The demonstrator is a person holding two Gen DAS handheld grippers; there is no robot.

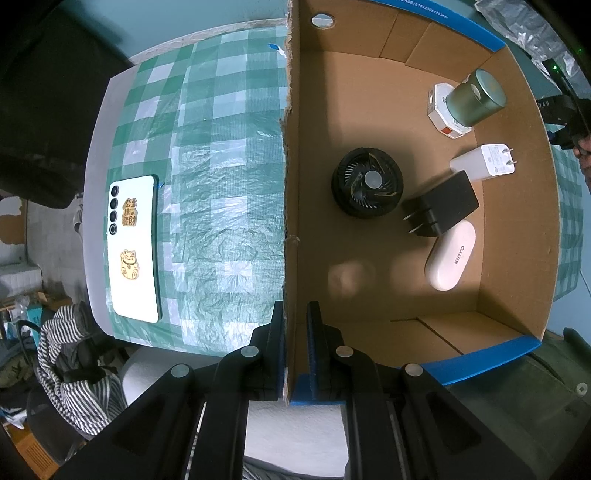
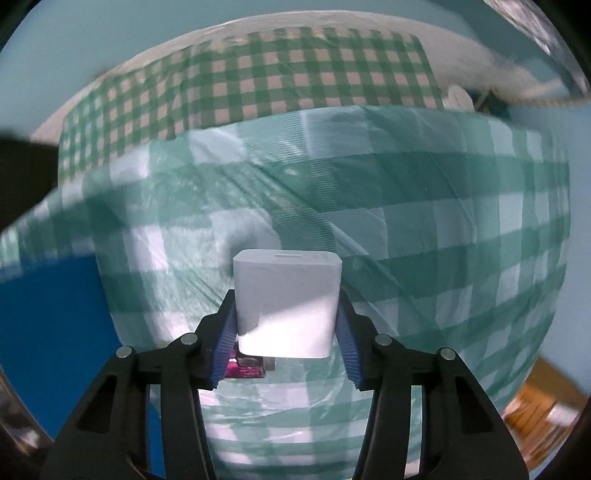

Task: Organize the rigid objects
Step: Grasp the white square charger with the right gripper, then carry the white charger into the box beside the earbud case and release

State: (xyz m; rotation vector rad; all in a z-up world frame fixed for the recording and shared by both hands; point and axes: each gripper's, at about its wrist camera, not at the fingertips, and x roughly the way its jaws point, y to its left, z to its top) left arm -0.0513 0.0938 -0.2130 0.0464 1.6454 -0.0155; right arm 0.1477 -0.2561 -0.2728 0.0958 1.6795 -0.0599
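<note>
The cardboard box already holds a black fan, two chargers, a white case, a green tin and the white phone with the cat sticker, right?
Not the phone. The left wrist view shows it lying outside the cardboard box, on the checked tablecloth. The fan, both chargers, white case and green tin are inside.

- You're working over a table (image 1: 96, 155) under a green-and-white checked plastic cloth (image 1: 207, 155), crinkled and glossy in the light.
- In your right view a second cloth (image 2: 280, 70) with smaller checks lies beyond the big-checked one.
- The wall (image 1: 207, 14) behind the table is pale teal.
- Past the table's near edge you can see a striped cloth (image 1: 70, 373) heaped on dark clutter.
- Light falls in bright patches on the cloth; the far left corner stays dark.
</note>
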